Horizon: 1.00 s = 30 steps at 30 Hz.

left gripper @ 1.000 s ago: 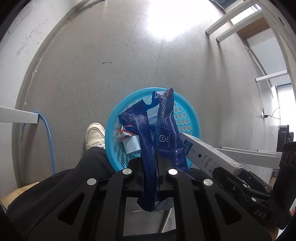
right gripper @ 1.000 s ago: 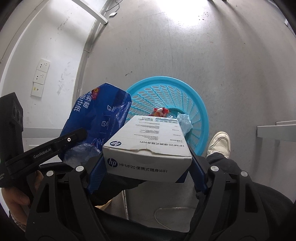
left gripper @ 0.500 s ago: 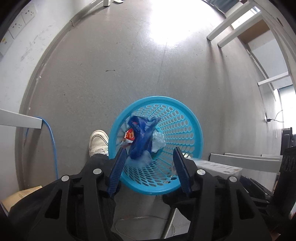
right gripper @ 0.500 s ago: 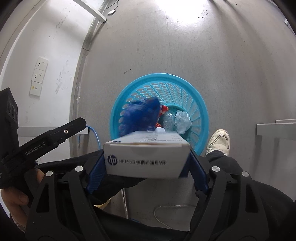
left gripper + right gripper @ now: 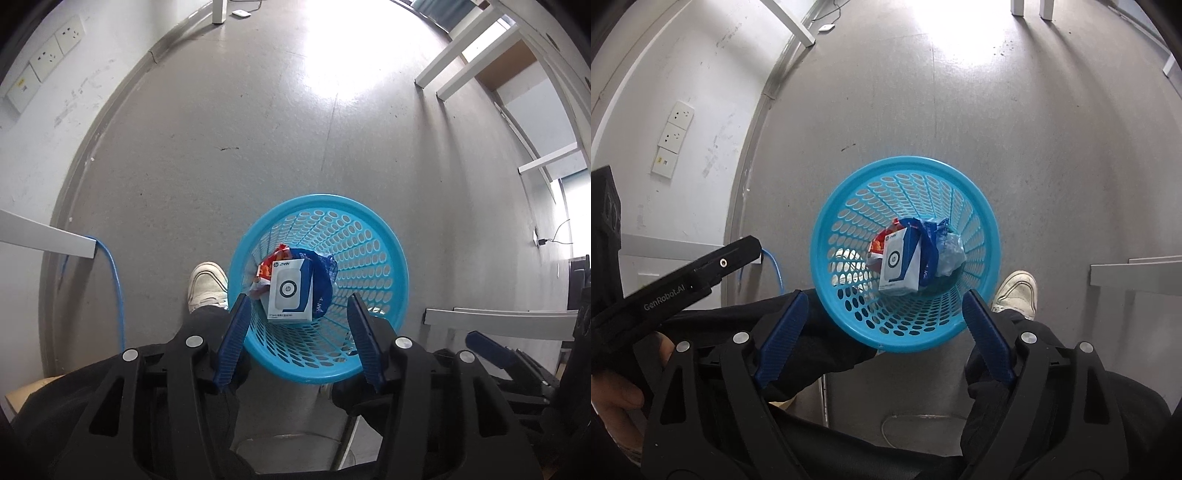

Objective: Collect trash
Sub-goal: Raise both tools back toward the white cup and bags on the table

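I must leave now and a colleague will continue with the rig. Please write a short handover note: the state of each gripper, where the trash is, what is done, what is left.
Left gripper: jaws wide open, holding nothing, above the blue basket.
Right gripper: jaws wide open, holding nothing, also above the basket.
Trash: the white HP box lies on top inside the basket, over the blue plastic bag, with a red wrapper and a clear crumpled plastic beside them.
Done: these four pieces are in the basket.
Left: no more trash shows on the floor in either view; look around the room before you stop.
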Tool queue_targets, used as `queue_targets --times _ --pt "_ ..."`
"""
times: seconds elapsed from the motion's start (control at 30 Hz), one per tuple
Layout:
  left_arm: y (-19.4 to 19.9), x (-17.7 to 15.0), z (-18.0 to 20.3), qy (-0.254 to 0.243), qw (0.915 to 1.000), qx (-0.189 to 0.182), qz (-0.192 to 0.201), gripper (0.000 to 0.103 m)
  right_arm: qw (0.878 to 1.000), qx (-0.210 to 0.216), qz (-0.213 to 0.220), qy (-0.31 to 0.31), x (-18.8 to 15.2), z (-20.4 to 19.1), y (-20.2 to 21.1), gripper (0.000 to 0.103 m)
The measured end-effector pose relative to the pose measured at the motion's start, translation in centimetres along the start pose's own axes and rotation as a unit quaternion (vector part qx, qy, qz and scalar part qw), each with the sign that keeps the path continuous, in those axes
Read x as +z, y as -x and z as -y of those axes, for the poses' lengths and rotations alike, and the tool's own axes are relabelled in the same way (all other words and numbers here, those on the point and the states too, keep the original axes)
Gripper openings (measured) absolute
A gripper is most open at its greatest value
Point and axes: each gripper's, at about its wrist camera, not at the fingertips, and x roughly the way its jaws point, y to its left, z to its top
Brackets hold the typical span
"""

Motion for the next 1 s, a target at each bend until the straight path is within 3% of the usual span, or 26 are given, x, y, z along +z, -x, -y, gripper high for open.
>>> queue_targets --times 0.13,0.3,0.4,0.57,0.7,0.83,0.93,1.0 --pt "1.5 -1.0 0.2 -0.008 0.9997 0.008 0.023 0.056 1.000 0.021 -0.001 -0.012 -0.6 0.4 1.2 0.087" --pt "4.4 -2.9 0.4 -0.021 0.9985 -0.003 0.050 0.060 1.000 -0.004 0.023 0.017 -2.0 -0.7 3.4 0.087" --pt "7.1 -4.5 0.6 -0.037 0.9954 0.011 0.087 0.066 0.998 -0.022 0.048 0.042 -3.2 -1.7 5.4 0.090" --pt "12.1 -7.0 1.0 -0.060 0.9866 0.027 0.149 0.072 0.994 -0.035 0.085 0.063 -5.2 -2.2 9.0 0.092" --pt "15.5 -9.4 1.3 -0.078 0.9781 0.027 0.191 0.077 0.991 -0.020 0.109 0.073 -7.5 -2.5 12.1 0.094" --pt "18.3 -11.8 1.8 -0.103 0.9659 0.028 0.236 0.084 0.971 -0.090 0.164 0.150 -10.6 -5.1 15.1 0.094" --pt "20.1 -12.9 2.1 -0.114 0.9573 0.038 0.263 0.089 0.969 -0.054 0.185 0.153 -12.2 -5.5 17.2 0.094" --pt "20.9 -13.3 1.8 -0.112 0.9612 0.021 0.251 0.089 0.967 -0.028 0.205 0.150 -13.3 -5.5 18.9 0.094"
